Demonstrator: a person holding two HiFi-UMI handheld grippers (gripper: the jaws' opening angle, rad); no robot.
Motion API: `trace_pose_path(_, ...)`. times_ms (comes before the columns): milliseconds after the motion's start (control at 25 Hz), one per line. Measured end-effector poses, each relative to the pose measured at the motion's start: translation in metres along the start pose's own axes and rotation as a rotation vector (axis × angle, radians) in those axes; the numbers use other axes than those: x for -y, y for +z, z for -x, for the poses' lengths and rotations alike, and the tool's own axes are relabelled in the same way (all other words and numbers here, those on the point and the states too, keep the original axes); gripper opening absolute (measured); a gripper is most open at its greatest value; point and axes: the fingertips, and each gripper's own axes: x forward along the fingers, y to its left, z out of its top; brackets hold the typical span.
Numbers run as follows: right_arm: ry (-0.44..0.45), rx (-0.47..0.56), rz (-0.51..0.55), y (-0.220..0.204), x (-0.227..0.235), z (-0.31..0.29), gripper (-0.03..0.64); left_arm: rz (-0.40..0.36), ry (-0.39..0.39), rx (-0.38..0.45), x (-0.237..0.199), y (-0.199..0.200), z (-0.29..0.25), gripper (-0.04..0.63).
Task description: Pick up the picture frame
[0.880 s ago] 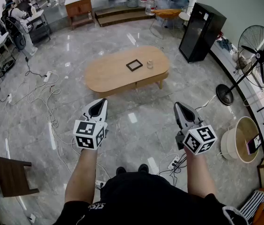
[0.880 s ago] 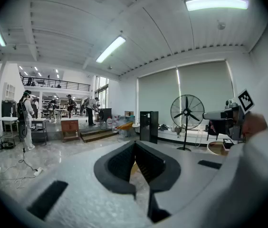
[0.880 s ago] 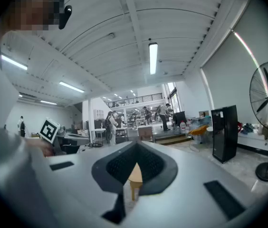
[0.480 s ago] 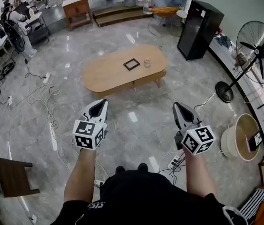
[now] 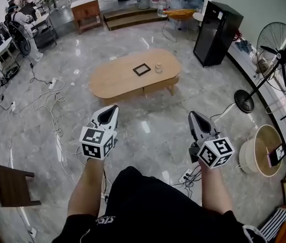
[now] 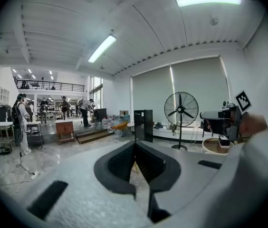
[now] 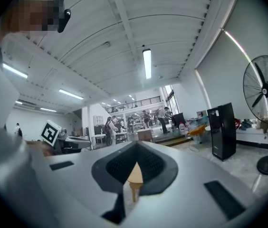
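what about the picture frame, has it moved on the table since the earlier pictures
No. The picture frame keeps the same spot on the wooden table, just left of the small glass; only the whole view shifted slightly.

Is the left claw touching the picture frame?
Apart. The head view shows the left claw over the floor, well short of the table, where the picture frame lies.

The head view looks steeply down from above the person, close over the left gripper [image 5: 113,107] and right gripper [image 5: 190,113]. Their cameras face roughly level across the room from low down. All three views share the tall black pedestal fan [image 6: 182,109] at the right of the frame.
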Motion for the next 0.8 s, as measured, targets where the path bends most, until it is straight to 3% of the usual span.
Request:
trace_pose_path(360,-0.006,-0.031,-0.008,-0.011,0.032,-0.011,0.002,0.018,-0.017,0.001,0.004,-0.008,-0.041,0.008)
trace_pose_path(800,-0.011,-0.136,-0.017,-0.035,0.082,-0.128,0.003,0.107,-0.042,-0.06,-0.07,-0.033,-0.147,0.008)
